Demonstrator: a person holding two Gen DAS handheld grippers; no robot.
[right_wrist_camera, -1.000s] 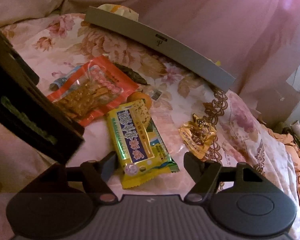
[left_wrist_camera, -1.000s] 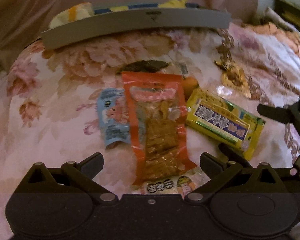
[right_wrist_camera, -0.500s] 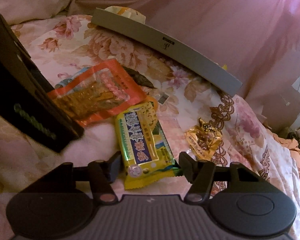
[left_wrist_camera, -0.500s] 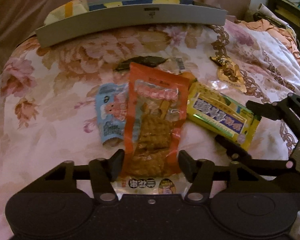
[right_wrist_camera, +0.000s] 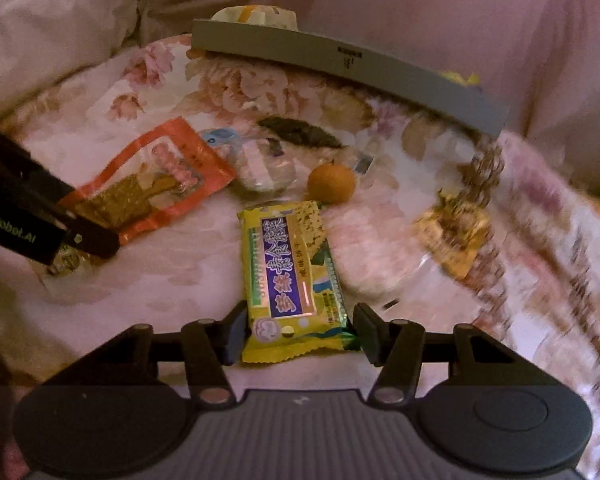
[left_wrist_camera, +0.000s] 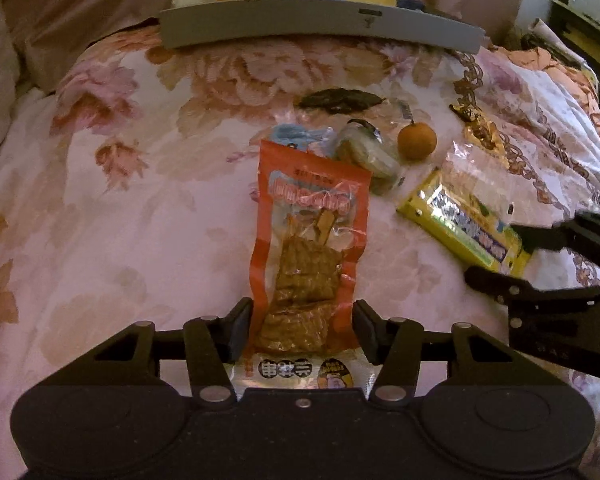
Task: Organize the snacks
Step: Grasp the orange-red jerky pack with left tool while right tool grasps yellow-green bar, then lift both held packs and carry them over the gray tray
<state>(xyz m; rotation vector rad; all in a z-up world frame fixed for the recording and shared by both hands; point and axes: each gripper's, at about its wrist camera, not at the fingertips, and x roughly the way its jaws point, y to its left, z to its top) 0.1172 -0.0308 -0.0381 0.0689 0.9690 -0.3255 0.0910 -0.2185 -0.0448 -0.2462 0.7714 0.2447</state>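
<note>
Orange-edged clear packet [left_wrist_camera: 308,264] of brown tofu-like pieces sits lengthwise between your left gripper [left_wrist_camera: 303,330] fingers; both pads press its lower edges, and the jaws have just finished closing onto it. The packet's near end overlaps a small clear sachet [left_wrist_camera: 304,372] with black printed characters.

Your right gripper [right_wrist_camera: 298,330] has the yellow biscuit pack [right_wrist_camera: 292,276] between its jaws, which have just been closing; the left pad touches the wrapper's edge, the right pad meets the green crimped corner. The grip looks made, wrapper not visibly crushed.

Both packs lie on the pink floral bedspread [left_wrist_camera: 112,216]. Beyond them: a small round orange fruit [left_wrist_camera: 417,142], a clear-wrapped pale snack [left_wrist_camera: 366,152] beside it, a light blue packet [left_wrist_camera: 296,136] partly under the orange one, a dark flat strip [left_wrist_camera: 340,100], a gold foil wrapper [right_wrist_camera: 456,236]. The grey tray [left_wrist_camera: 320,26] stands at the far edge with snacks inside it.
</note>
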